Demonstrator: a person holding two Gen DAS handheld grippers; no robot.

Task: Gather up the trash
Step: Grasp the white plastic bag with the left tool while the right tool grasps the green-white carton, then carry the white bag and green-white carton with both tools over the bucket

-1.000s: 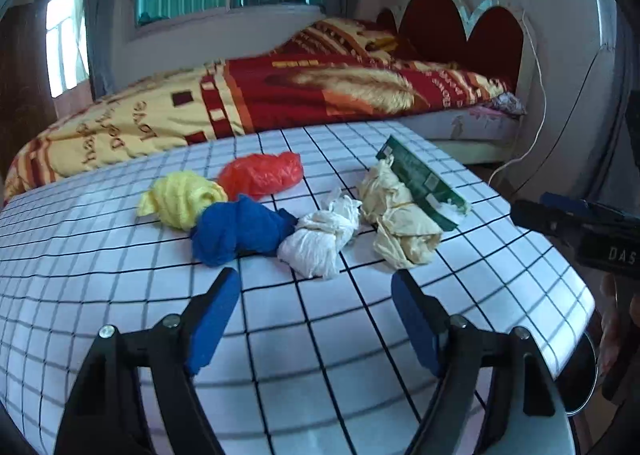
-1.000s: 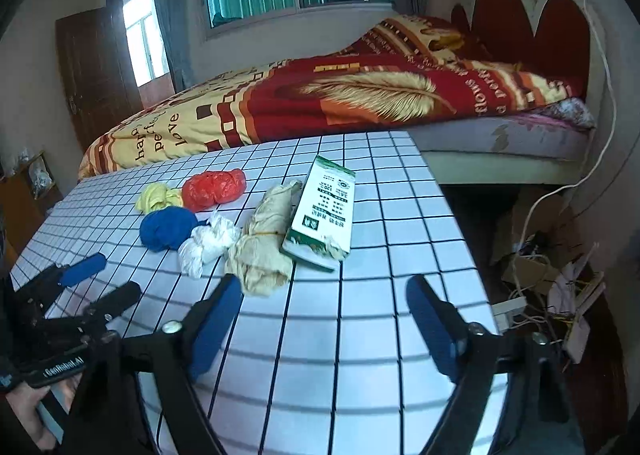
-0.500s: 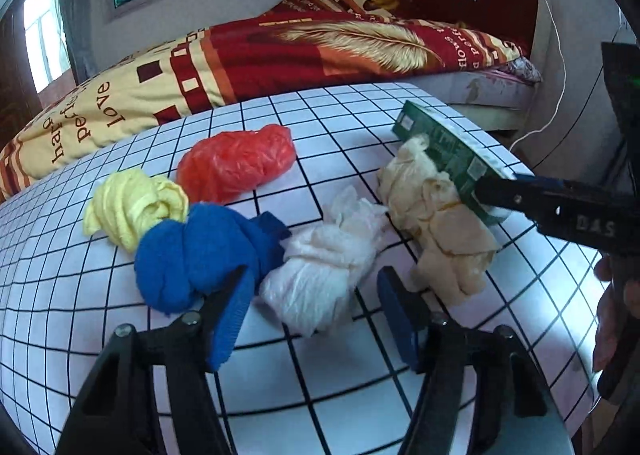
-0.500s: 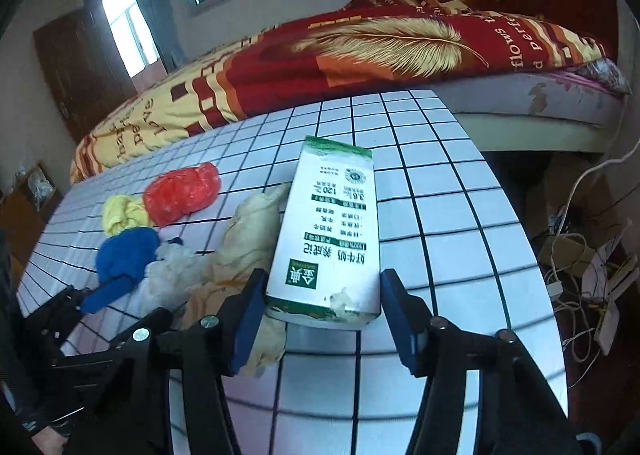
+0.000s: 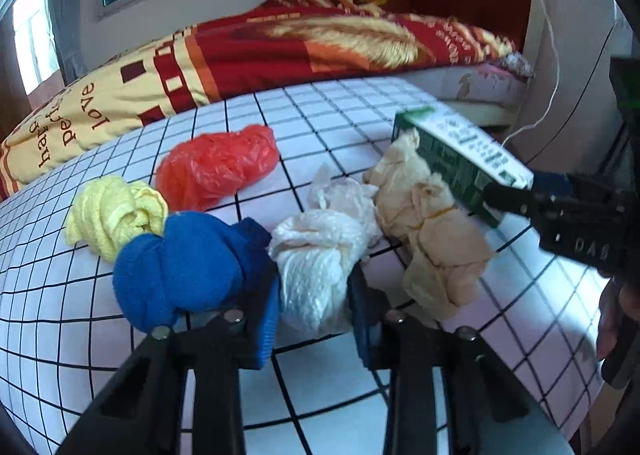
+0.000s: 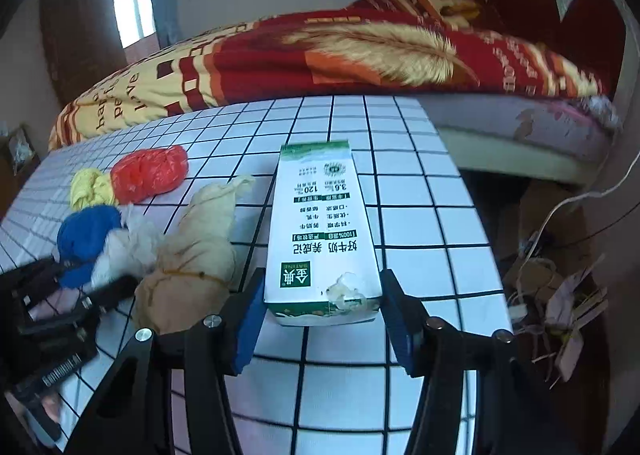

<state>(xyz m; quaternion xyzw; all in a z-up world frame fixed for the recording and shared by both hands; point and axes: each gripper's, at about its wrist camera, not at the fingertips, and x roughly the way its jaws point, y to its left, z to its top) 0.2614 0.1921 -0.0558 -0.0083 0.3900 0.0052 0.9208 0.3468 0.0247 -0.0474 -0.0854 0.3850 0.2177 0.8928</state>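
- White wadded plastic bag (image 5: 316, 255), left wrist view: it sits between the blue pads of the left gripper (image 5: 314, 311), whose jaws have narrowed onto its near end and press both its sides.
- Touching the white bag's left side is a blue cloth bundle (image 5: 184, 267); a yellow bundle (image 5: 116, 215) lies just behind that, and a red plastic bag (image 5: 218, 167) sits behind the white bag, apart from it.
- To the right of the white bag, touching it, lies a beige knotted bag (image 5: 432, 231); the green-and-white milk carton (image 5: 460, 159) lies along the beige bag's far side, with the right gripper (image 5: 532, 193) at the carton's near end.
- All of this rests on a white tablecloth with a black grid (image 5: 100, 339); a bed with a red and yellow blanket (image 5: 300, 51) stands beyond it.
- Right wrist view: the milk carton (image 6: 322, 239) lies flat, and the right gripper (image 6: 322, 319) has its jaws partly open around the carton's torn near end, the pads at or just off its two sides; whether they touch I cannot tell.
- Left of the carton lie the beige bag (image 6: 196, 251), the white bag (image 6: 124, 247), the blue bundle (image 6: 86, 235), the yellow bundle (image 6: 90, 187) and the red bag (image 6: 150, 173).
- The left gripper (image 6: 94, 289) shows at the white bag's near side.
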